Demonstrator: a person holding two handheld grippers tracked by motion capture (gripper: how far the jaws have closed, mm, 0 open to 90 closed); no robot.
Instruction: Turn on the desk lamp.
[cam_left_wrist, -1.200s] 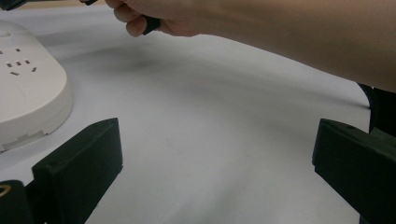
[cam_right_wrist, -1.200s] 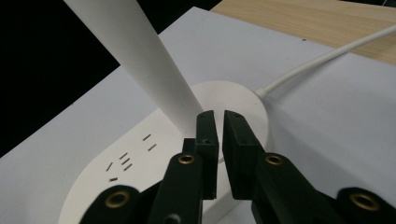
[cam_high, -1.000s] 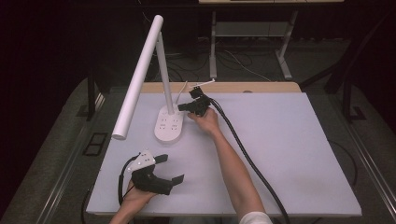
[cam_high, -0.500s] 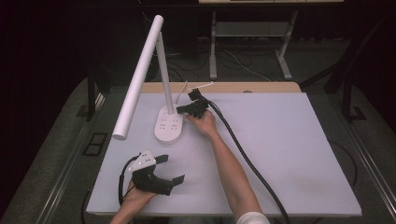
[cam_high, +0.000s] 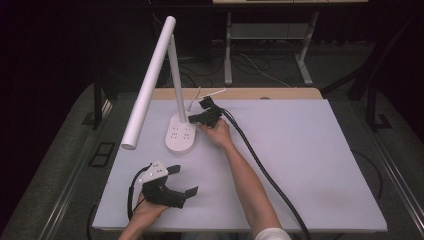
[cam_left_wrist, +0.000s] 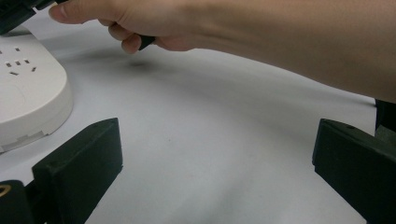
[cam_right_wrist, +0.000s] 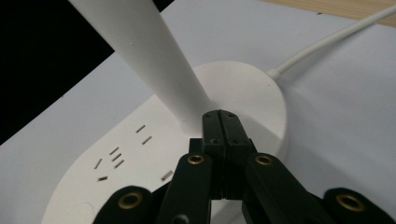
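Observation:
A white desk lamp stands at the table's back left, its oval base (cam_high: 180, 135) carrying socket slots, with a slanted stem (cam_high: 176, 75) and a long tube head (cam_high: 147, 85). My right gripper (cam_high: 192, 119) is shut with nothing between the jaws, and its tip is at the base (cam_right_wrist: 140, 154) right beside the foot of the stem (cam_right_wrist: 154, 60); I cannot tell whether it touches. My left gripper (cam_high: 184, 180) rests open near the front left of the table, empty. In its own view the left gripper (cam_left_wrist: 215, 158) faces the lamp base (cam_left_wrist: 28, 93) and the person's right hand (cam_left_wrist: 140, 18).
A white cable (cam_right_wrist: 327, 42) leaves the back of the lamp base. The thick black cable (cam_high: 260, 165) of the right gripper trails across the white table top (cam_high: 310, 160) toward the front edge. A wooden strip (cam_high: 280, 93) borders the far edge.
My right gripper has crept a little left and nearer, toward the foot of the lamp stem. The left gripper has stayed put.

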